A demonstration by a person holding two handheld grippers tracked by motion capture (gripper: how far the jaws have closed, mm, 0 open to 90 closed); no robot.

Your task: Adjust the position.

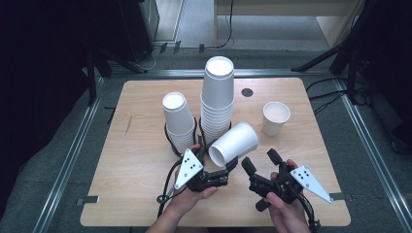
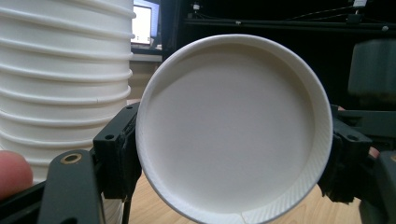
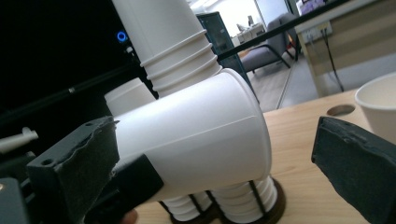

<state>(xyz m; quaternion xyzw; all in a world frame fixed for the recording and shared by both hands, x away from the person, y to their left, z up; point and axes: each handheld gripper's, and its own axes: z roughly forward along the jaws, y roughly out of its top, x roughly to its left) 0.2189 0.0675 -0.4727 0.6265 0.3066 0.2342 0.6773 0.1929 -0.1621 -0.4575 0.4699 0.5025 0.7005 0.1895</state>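
I have a white paper cup (image 1: 234, 144) lying on its side in my left gripper (image 1: 230, 167), just below the middle of the high view, its mouth turned back toward me. In the left gripper view that round rim (image 2: 233, 126) sits between my two black jaws, which pinch it narrowly across the mouth. I judge it feather-light and thin-walled: the rolled rim is the stiffest part and takes the squeeze best, while the smooth side wall would likely dent or slip under pressure. So I'd grip gently, at the rim or low near the base.

My right gripper (image 1: 261, 162) waits at lower right of the high view, jaws wide and holding nothing; in the right gripper view the cup's matte, tapered side (image 3: 196, 140) lies between its rough dark foam pads (image 3: 79, 168) without touching.

Behind, at the centre of the frame, stand a tall stack of white paper cups (image 1: 217, 99) and a shorter stack (image 1: 178, 121), both ribbed with nested rims, each in a dark wire holder. A single upright white paper cup (image 1: 275, 118) stands to the right on the pale wooden desk (image 1: 136, 160).
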